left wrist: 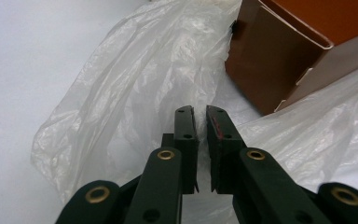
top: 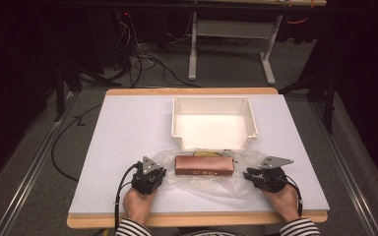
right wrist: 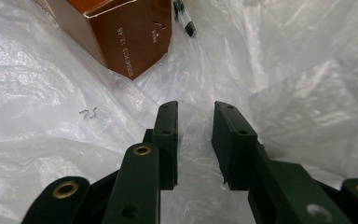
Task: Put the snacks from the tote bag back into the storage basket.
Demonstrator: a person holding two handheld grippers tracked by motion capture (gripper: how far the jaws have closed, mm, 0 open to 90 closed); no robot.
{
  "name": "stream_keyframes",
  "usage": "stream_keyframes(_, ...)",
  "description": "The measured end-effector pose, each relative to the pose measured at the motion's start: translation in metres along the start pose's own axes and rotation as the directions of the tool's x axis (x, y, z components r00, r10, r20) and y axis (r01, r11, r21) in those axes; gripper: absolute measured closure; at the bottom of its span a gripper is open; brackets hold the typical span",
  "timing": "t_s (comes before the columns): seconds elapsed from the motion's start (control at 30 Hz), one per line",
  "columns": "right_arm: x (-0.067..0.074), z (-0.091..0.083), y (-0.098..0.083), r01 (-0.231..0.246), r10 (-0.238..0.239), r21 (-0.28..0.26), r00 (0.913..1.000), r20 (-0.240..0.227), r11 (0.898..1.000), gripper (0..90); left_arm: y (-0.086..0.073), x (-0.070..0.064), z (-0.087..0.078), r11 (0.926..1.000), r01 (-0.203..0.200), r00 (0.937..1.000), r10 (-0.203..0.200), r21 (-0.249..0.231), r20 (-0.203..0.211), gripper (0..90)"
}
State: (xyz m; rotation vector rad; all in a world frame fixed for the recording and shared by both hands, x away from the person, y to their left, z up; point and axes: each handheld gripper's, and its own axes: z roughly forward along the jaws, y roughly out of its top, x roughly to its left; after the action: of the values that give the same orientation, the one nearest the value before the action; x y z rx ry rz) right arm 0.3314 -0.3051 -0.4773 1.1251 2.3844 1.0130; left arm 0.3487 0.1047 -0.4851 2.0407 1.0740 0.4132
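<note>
1. Thin, crinkled clear plastic bag [top: 202,174] lies under both tools, with the brown carton [top: 204,165] resting on it between them; the white bin [top: 214,122] sits beyond the carton, well past the jaw tips.
2. Left gripper [left wrist: 200,114] has its jaws drawn nearly together with a narrow gap. Film lies under and ahead of the tips, but I cannot tell whether any is pinched. The carton [left wrist: 284,56] stands ahead and to its right, apart from the tips.
3. Right gripper [right wrist: 195,112] has its jaws spread a little wider, with film [right wrist: 37,93] running beneath the gap; nothing appears clamped. The carton [right wrist: 121,37] is ahead and to its left.
4. Risk: the film is slick and loose, so a shallow pinch could slip out, or catch one layer and drag the carton sideways instead of opening the bag.
5. Risk: uneven pulling from the two sides could tip the carton or tear the film.
6. Hard to make out: where the bag's mouth lies, how many layers sit between the jaws, and the small dark bits [right wrist: 190,28] beyond the carton in the right gripper view.
</note>
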Motion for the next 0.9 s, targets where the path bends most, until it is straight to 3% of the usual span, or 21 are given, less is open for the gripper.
stream_keyframes(0.23, -0.001, 0.001, 0.000, -0.010, 0.010, -0.004, 0.9996, 0.025, 1.000, 71.9, -0.003, 0.000, -0.003, 1.0000, -0.001, 0.9998, 0.001, 0.000, 0.020, 85.6)
stream_keyframes(0.47, -0.003, 0.001, 0.001, -0.061, 0.061, -0.009, 0.9981, 0.010, 0.998, 71.0, -0.003, 0.002, -0.004, 0.9999, 0.010, 0.9990, -0.010, -0.003, 0.045, 85.5)
stream_keyframes(0.53, -0.002, 0.001, 0.001, -0.091, 0.091, -0.015, 0.9958, 0.004, 0.996, 66.0, -0.003, 0.002, -0.004, 1.0000, 0.008, 0.9989, -0.008, -0.003, 0.047, 84.7)
stream_keyframes(0.63, 0.004, 0.002, 0.006, -0.054, 0.054, -0.001, 0.9981, 0.029, 0.999, 59.2, -0.003, 0.002, -0.005, 1.0000, 0.001, 0.9988, -0.001, -0.001, 0.048, 81.1)
stream_keyframes(0.7, 0.006, 0.000, 0.008, -0.055, 0.055, -0.002, 0.9982, 0.023, 0.998, 56.6, -0.003, 0.002, -0.008, 1.0000, 0.002, 0.9987, -0.002, 0.000, 0.050, 78.1)
stream_keyframes(0.9, 0.005, -0.017, 0.004, -0.112, 0.110, -0.092, 0.9936, -0.023, 0.989, 51.8, 0.001, 0.002, -0.018, 0.9996, -0.003, 0.9979, 0.005, -0.028, 0.064, 66.0)
